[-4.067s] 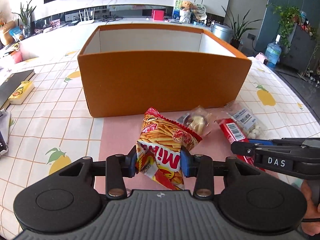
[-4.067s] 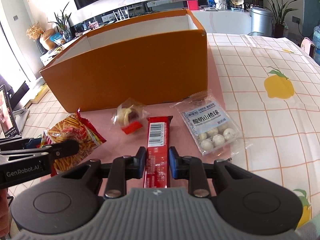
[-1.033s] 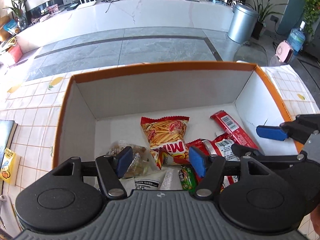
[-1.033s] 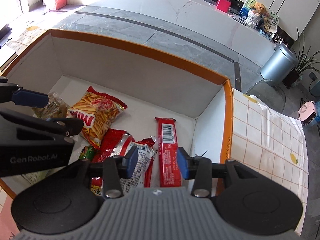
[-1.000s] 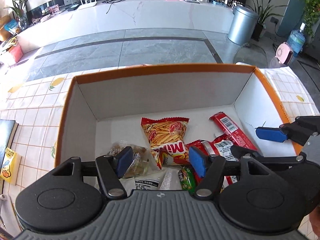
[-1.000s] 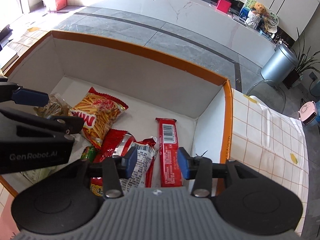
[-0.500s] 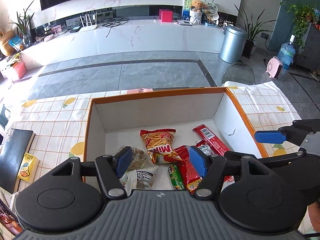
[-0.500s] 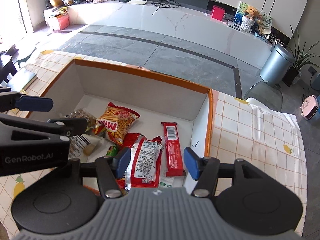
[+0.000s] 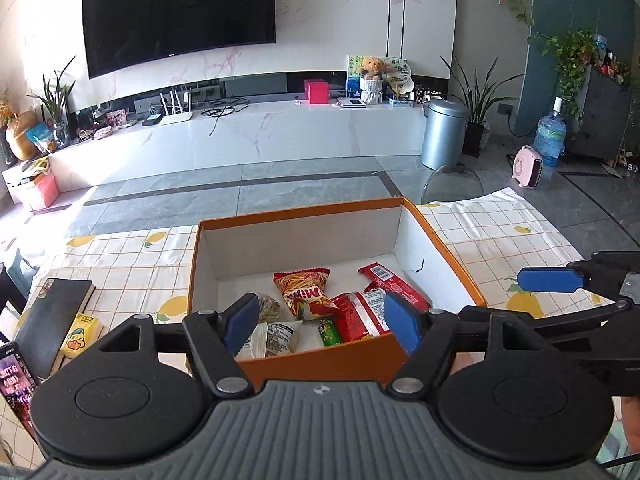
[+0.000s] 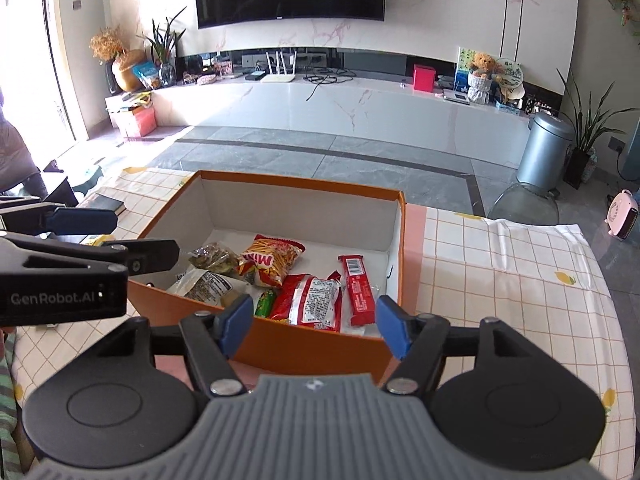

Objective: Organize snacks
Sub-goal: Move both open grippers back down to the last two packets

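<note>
A: Behind your worktop [image 9: 500,232] runs a long white ledge under a dark TV [image 9: 176,12], with grey floor tiles between. Start at the left: what lies beside the box?

B: You've got a black book [image 9: 52,316] and a small yellow pack [image 9: 82,334] well left of the orange box [image 9: 312,356], on the lemon-print cloth. They look like bystanders, not snacks to sort.

A: And your left gripper [image 9: 320,320]?

B: You hold it above the box's near wall, jaws spread wide with nothing between them. I'd judge that's because its load is already inside.

A: Where are the snacks?

B: All on the box floor, crowded toward the near wall. Left to right: a clear nut bag [image 10: 212,258], the chips bag [image 10: 270,260], a small green pack [image 10: 266,304], a red pouch [image 10: 312,298], then the red bar [image 10: 358,288] lying straight along the right wall, probably since its length fits there.

A: Your right gripper [image 10: 314,326]?

B: Same story: jaws spread and empty, held over the near right corner. No snack shows on the cloth, so the job seems about done.
</note>
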A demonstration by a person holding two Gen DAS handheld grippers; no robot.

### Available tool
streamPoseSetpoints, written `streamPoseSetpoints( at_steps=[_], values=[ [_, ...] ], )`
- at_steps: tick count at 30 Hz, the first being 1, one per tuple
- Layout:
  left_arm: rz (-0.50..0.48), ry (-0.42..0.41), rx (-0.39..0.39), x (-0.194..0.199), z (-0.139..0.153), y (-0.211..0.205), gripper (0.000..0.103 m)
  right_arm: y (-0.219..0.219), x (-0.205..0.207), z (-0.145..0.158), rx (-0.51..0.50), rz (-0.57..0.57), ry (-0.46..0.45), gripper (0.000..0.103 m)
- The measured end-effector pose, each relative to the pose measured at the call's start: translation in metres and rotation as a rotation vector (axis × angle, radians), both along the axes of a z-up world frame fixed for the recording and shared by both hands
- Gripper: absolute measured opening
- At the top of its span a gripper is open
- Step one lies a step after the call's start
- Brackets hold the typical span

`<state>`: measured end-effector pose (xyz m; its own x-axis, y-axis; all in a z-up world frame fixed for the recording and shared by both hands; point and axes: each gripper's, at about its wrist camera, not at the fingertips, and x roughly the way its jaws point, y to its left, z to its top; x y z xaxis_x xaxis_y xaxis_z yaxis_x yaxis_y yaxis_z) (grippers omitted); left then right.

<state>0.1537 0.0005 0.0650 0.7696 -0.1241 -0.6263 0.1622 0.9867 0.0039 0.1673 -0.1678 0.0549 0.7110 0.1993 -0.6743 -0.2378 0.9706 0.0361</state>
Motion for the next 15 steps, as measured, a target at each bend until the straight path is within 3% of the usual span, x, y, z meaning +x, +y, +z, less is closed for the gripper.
streamPoseSetpoints(
  at_steps=[8,15],
  values=[
    [-0.045,0.025,-0.11,-0.037,-0.043,0.003,0.086,-0.018,-0.057,-0.032,0.034,-0.047,-0.074,0.068],
    [-0.051,0.119,-0.122,-0.048,-0.095,0.002,0.084,-0.025,-0.079,-0.087,0.015,-0.103,-0.025,0.069]
  ],
)
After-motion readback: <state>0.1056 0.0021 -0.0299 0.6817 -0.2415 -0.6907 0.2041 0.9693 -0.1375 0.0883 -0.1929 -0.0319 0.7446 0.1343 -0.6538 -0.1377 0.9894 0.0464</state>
